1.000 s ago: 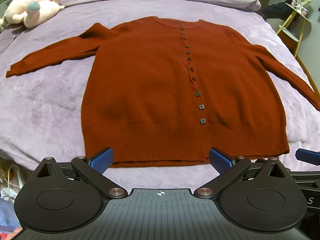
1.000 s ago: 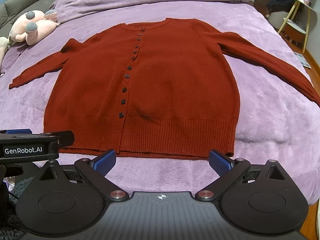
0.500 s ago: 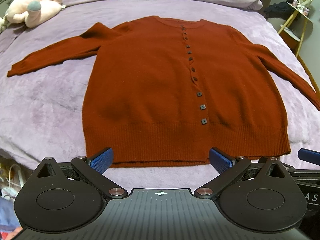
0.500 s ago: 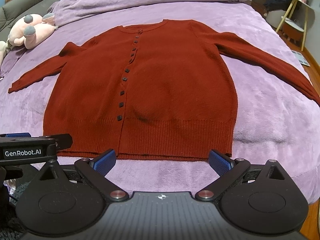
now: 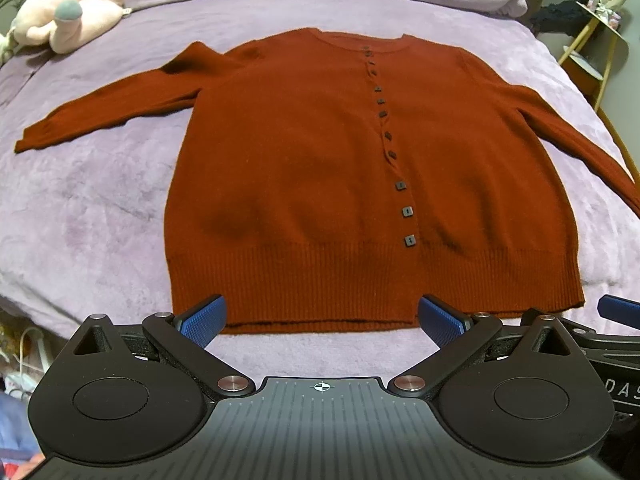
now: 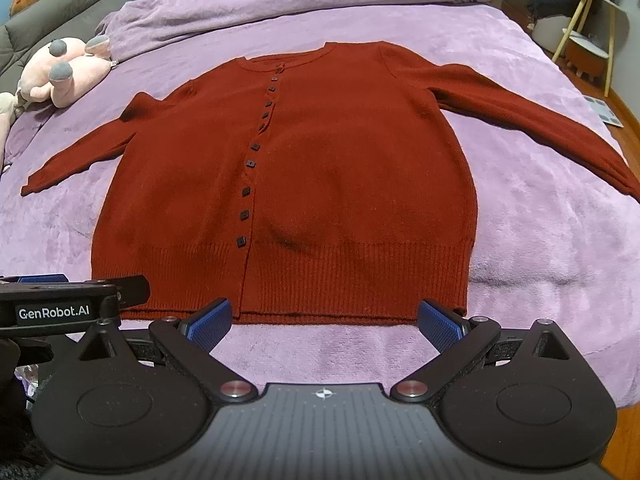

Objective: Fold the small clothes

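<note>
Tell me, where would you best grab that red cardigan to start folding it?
Probably by a sleeve cuff, coming in from the outer side. The cardigan lies flat and buttoned on the purple bed, sleeves spread outward, so each cuff is a free edge to pinch and fold across the body.

cardigan (image 5: pixel 304 168): rust-red knit cloth, matt, ribbed hem, dark square buttons | blanket (image 5: pixel 88 216): lilac plush fleece, soft nap | plush toy (image 5: pixel 68 12): pink fuzzy fabric | left gripper (image 5: pixel 320 318): matt black plastic, blue textured pads, metal pivot pins | right gripper (image 6: pixel 324 318): same finish
</note>
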Demonstrator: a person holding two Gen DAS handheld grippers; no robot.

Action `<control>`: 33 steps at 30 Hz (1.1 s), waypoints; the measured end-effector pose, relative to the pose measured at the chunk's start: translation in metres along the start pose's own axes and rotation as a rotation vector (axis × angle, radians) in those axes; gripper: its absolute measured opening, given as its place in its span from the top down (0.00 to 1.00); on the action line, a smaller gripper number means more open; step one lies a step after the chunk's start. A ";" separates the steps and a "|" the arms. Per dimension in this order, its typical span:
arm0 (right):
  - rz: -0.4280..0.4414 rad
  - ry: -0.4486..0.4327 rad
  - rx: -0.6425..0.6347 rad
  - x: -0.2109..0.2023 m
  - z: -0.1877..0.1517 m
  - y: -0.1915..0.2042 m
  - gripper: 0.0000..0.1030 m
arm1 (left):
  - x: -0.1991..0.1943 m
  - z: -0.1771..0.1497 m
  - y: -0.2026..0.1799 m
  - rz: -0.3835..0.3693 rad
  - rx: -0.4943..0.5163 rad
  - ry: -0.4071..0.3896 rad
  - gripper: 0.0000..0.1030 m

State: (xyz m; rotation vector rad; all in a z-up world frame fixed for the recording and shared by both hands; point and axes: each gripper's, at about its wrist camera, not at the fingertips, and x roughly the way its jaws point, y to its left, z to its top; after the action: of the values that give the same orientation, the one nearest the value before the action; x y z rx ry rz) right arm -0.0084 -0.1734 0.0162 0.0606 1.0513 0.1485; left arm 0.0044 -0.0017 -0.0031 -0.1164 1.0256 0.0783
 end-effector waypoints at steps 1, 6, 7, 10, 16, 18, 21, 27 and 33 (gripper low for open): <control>0.001 0.000 0.001 0.000 0.000 0.000 0.04 | 0.000 0.000 0.000 -0.001 -0.001 0.001 0.00; 0.011 -0.003 0.010 0.000 0.000 -0.002 0.04 | 0.002 0.000 0.000 0.010 0.005 0.009 0.00; 0.014 -0.003 0.013 0.001 0.000 -0.003 0.04 | 0.003 0.000 0.000 0.010 0.003 0.011 0.00; 0.043 -0.014 0.031 -0.001 0.001 -0.005 0.04 | 0.004 -0.001 0.001 0.011 -0.001 0.014 0.00; 0.210 -0.028 0.110 0.003 0.000 -0.021 0.04 | 0.007 -0.001 0.000 0.018 0.011 0.012 0.00; 0.315 -0.049 0.158 0.006 -0.001 -0.032 0.04 | 0.007 -0.001 0.000 0.006 0.013 0.003 0.00; 0.463 -0.130 0.295 0.009 0.000 -0.061 0.04 | 0.005 0.000 0.003 -0.042 0.000 -0.028 0.00; 0.324 -0.399 0.667 0.020 0.013 -0.167 0.05 | 0.005 0.007 0.011 -0.047 -0.023 -0.083 0.00; 0.089 -0.540 1.050 0.049 0.009 -0.299 0.58 | 0.010 0.016 0.023 -0.063 -0.123 -0.081 0.00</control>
State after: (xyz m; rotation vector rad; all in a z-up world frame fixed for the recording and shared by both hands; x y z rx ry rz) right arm 0.0514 -0.4609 -0.0576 1.0401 0.4895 -0.3411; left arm 0.0205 0.0236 -0.0050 -0.2558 0.9350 0.0879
